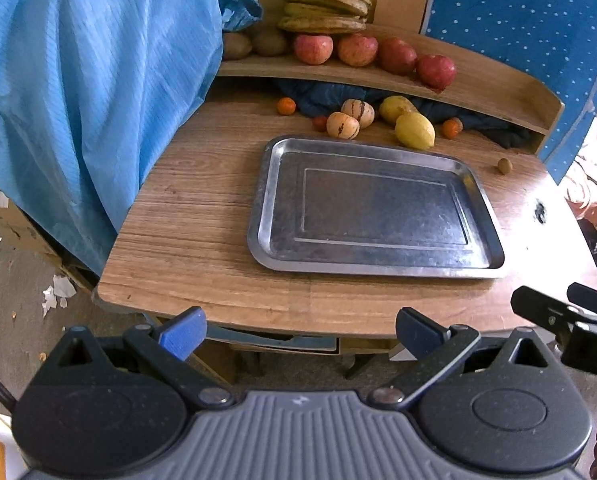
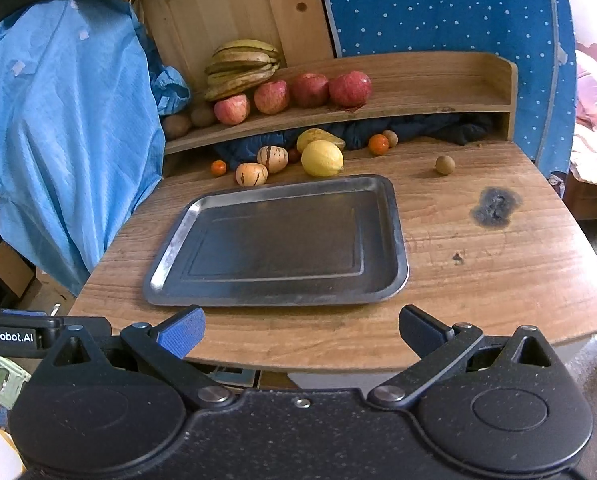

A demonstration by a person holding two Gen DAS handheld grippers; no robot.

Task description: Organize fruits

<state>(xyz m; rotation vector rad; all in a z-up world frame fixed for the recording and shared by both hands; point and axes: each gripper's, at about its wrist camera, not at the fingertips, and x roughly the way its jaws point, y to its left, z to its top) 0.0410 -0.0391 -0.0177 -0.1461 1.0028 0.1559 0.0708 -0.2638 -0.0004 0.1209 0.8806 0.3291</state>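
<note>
An empty steel tray (image 1: 378,268) (image 2: 178,248) lies on the wooden table. Behind it sit a lemon (image 1: 414,131) (image 2: 321,158), a yellow pear-like fruit (image 1: 394,107) (image 2: 314,135), two striped melons (image 1: 342,125) (image 2: 251,174), small oranges (image 1: 286,106) (image 2: 378,144) and a small brown fruit (image 1: 504,165) (image 2: 445,164). Apples (image 1: 313,49) (image 2: 231,109) and bananas (image 1: 326,4) (image 2: 242,66) rest on the shelf. My left gripper (image 1: 300,336) and right gripper (image 2: 300,334) hover open at the table's near edge, both holding nothing.
A blue garment (image 1: 90,80) (image 2: 58,140) hangs at the table's left side. Dark cloth (image 2: 438,128) is stuffed under the curved shelf (image 1: 498,92). A burn mark (image 2: 494,206) scars the table's right part. The right gripper's body (image 1: 570,320) shows at the left view's right edge.
</note>
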